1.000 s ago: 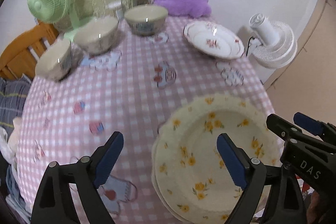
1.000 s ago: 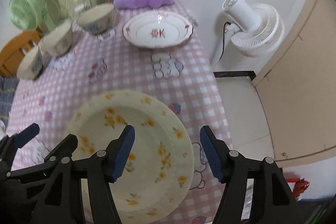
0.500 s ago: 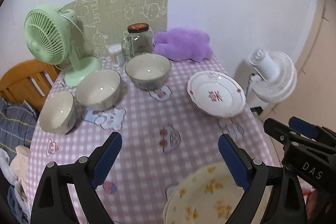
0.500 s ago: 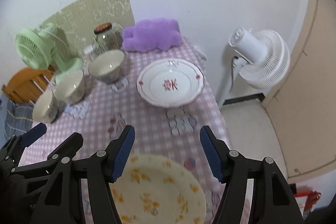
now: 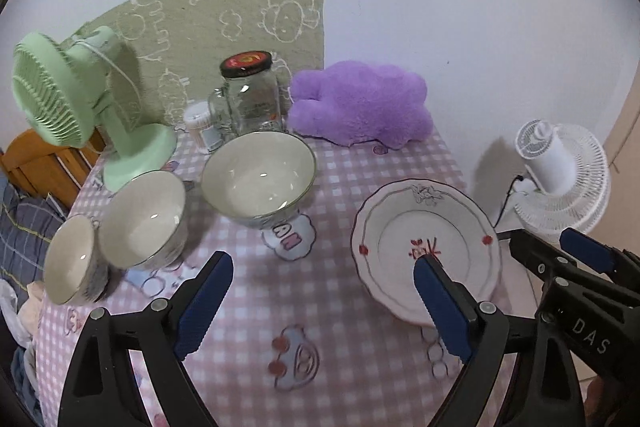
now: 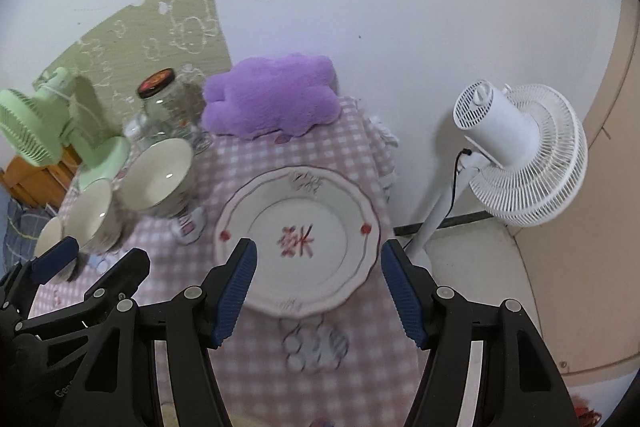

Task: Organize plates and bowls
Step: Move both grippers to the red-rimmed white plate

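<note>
A white plate with a red flower print (image 6: 298,237) lies on the pink checked tablecloth (image 6: 256,155); it also shows at the right in the left wrist view (image 5: 426,247). My right gripper (image 6: 318,291) is open and empty, its fingers spread over the plate's near rim. My left gripper (image 5: 324,307) is open and empty above the cloth, left of the plate. Three cream bowls stand in a row at the left: a large one (image 5: 258,177), a middle one (image 5: 142,219) and a small one (image 5: 72,259).
A green desk fan (image 5: 60,95), a glass jar with a dark lid (image 5: 252,95) and a purple plush cushion (image 5: 360,107) stand along the wall. A white floor fan (image 6: 516,155) stands right of the table. A wooden chair (image 5: 36,163) is at the left.
Both grippers have moved forward over the table. The yellow flowered plate has dropped out of view below. The red flowered plate and the bowls are much nearer now.
</note>
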Demonstrator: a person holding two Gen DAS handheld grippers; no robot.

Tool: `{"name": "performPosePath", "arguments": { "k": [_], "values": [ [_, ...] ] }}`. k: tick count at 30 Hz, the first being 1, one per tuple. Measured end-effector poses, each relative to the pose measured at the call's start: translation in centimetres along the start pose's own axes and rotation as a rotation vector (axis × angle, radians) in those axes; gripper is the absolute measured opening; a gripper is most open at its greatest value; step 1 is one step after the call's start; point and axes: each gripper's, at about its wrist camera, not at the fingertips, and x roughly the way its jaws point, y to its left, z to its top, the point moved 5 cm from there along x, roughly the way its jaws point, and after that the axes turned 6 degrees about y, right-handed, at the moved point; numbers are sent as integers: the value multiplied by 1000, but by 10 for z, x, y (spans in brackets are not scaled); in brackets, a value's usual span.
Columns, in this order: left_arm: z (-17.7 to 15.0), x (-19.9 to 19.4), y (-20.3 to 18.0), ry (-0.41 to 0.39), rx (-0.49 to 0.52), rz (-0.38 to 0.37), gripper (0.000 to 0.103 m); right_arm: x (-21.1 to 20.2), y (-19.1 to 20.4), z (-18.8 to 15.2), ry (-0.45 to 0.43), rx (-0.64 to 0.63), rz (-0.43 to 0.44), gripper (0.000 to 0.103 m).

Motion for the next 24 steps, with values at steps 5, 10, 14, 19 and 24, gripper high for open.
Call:
{"name": "performPosePath", "arguments": {
  "k": [5,10,14,19,24],
  "values": [
    [6,41,-15,61,-1,21,77,40,-14,12,40,10,14,68],
    [8,75,-30,107,4,17,67,76,-22,16,77,20,20,65],
    [11,95,-34,133,-6,8,67,100,-31,20,104,38,11,65],
    [11,117,-41,169,-1,0,67,126,-37,22,137,47,-6,59],
    [9,128,-49,187,30,-47,53,136,-38,19,167,38,-4,55]
  ]
}}
